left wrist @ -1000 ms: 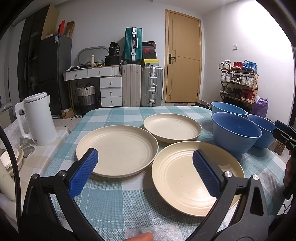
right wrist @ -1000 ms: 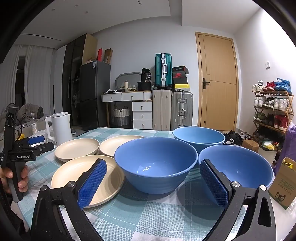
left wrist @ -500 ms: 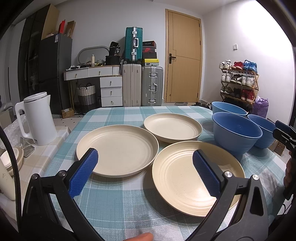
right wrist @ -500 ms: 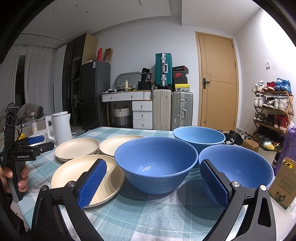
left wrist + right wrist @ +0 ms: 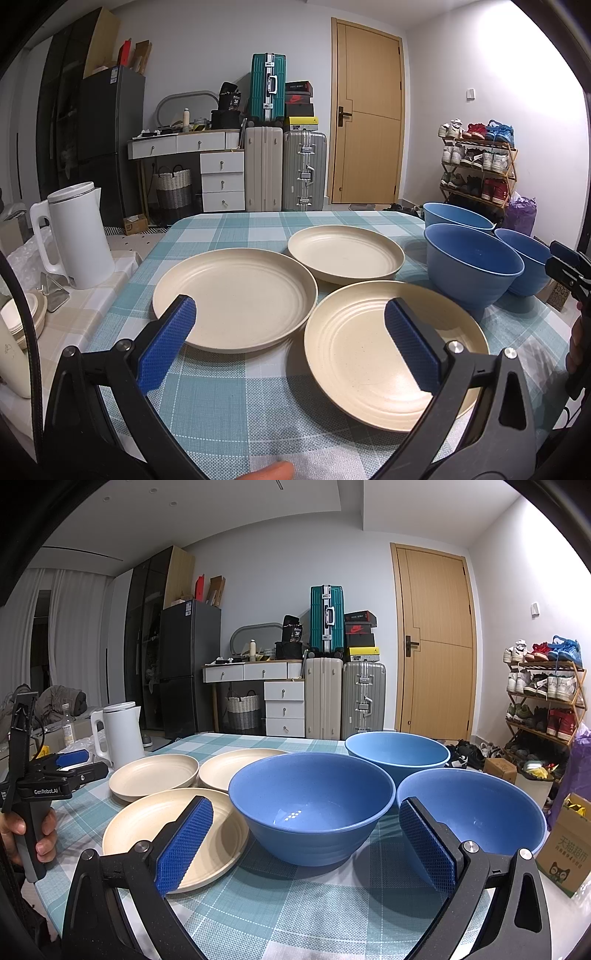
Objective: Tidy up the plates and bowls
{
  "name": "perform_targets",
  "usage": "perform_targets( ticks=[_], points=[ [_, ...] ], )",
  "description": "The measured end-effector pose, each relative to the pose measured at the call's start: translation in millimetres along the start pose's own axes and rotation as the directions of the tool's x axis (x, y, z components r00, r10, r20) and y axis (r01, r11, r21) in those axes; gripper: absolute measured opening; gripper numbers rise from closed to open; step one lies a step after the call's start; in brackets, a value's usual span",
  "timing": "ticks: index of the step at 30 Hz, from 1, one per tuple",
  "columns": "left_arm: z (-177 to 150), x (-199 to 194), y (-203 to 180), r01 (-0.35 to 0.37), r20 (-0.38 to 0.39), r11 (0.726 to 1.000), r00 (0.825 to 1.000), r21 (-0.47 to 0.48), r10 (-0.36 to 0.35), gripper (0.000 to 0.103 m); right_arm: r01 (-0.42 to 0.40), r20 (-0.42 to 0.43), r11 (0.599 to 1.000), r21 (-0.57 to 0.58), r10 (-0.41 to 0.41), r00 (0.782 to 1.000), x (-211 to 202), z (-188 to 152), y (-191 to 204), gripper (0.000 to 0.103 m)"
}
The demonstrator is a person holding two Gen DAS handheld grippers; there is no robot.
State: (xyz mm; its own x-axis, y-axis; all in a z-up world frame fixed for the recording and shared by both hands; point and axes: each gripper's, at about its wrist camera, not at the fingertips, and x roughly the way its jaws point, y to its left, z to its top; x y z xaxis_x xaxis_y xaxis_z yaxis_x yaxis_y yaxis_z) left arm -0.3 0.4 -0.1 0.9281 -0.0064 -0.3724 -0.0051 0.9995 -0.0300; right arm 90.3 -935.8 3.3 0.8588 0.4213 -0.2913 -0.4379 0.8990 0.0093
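- The left hand-held gripper (image 5: 288, 332) hangs above the near table edge, its blue-padded jaws spread wide and holding nothing; between them lie two plates.
- The right hand-held gripper (image 5: 306, 838) is likewise spread and empty, framing the nearest bowl.
- The table with a teal-and-white checked cloth (image 5: 236, 391) carries all the dishes.
- Three round cream plates lie flat in a cluster, unstacked: the left cream plate (image 5: 236, 295), the near cream plate (image 5: 373, 354) just beside it, and the far cream plate (image 5: 345, 253) behind.
- Three deep blue bowls stand upright right of the plates: the nearest blue bowl (image 5: 312, 812), the right blue bowl (image 5: 476, 812), the far blue bowl (image 5: 397, 751).
- Only the right wrist view looks into the bowls' hollows and shows the person's hand (image 5: 40, 834) gripping the left tool's handle.
- Only the left wrist view shows the white electric kettle (image 5: 79, 236) whole, on a side counter.
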Motion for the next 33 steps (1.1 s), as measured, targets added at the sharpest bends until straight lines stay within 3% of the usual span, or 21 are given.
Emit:
perform_targets(
  ticks=[33],
  points=[
    [0, 0, 1, -0.004, -0.004, 1.0, 1.0, -0.01, 0.004, 0.102, 0.018, -0.02, 1.0, 0.005, -0.018, 1.0, 10, 0, 1, 0.103]
  ],
)
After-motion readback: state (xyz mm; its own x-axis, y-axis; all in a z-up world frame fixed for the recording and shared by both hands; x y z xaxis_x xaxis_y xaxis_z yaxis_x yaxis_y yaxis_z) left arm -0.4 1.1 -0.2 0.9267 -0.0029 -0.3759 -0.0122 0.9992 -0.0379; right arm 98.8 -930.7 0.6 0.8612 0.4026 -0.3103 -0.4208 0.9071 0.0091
